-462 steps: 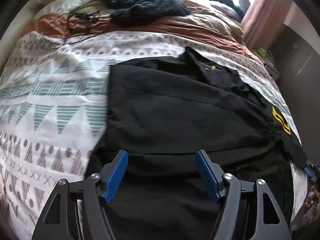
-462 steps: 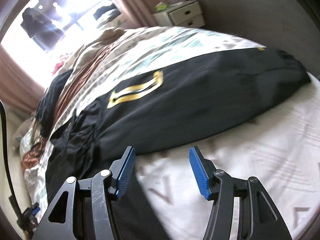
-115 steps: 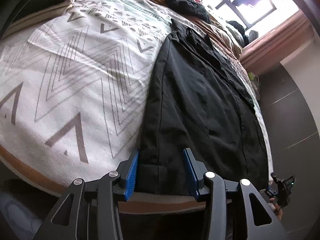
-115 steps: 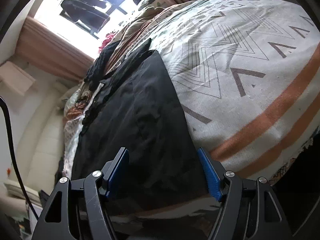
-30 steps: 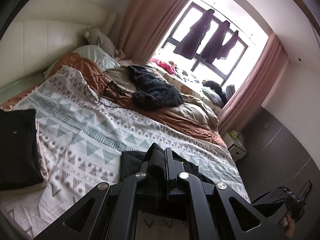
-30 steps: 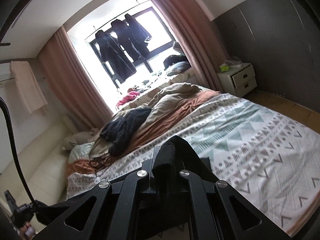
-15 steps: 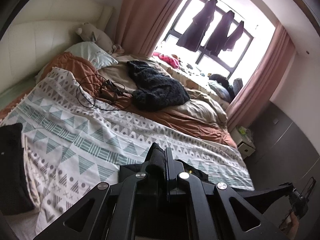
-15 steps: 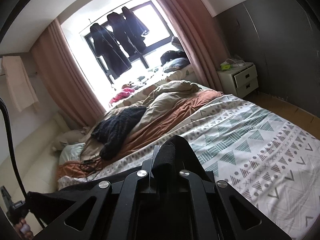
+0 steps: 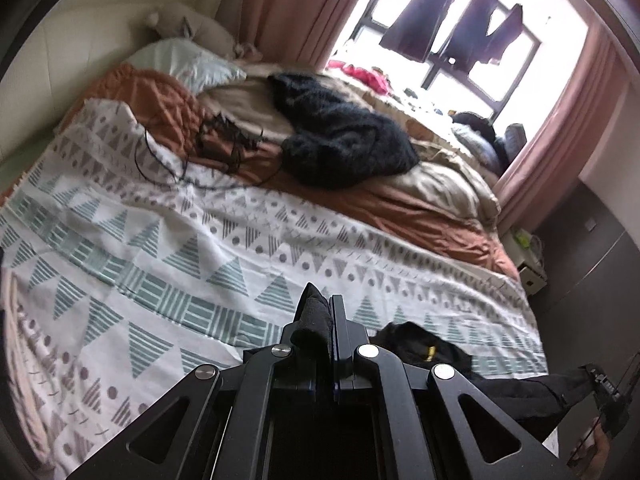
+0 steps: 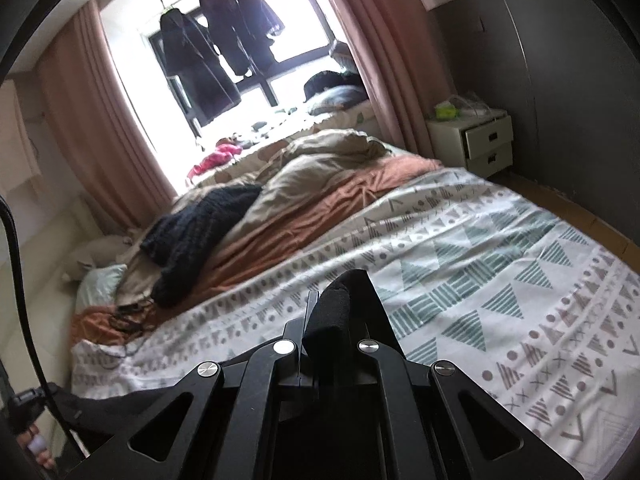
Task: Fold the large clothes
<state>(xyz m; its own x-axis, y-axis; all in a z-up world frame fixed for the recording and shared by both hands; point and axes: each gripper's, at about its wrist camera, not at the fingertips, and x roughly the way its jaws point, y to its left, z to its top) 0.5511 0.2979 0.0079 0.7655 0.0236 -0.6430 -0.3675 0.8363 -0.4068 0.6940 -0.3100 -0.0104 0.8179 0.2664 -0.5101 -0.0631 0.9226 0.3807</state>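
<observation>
garment (image 9: 316,316): matt black cloth | bedspread (image 9: 168,240): soft printed cloth | sweater (image 9: 340,140): fuzzy knit

Blanket (image 9: 240,240) spread across near part of bed. Behind it, rumpled duvet (image 9: 440,188); sweater (image 9: 340,144) lies on duvet, cables (image 9: 224,148) just left of it. Pillow (image 9: 180,64) at far left by headboard. Window (image 10: 248,60) behind bed, coats (image 10: 212,40) hanging in it. Nightstand (image 10: 480,140) right of bed, against wall.
</observation>
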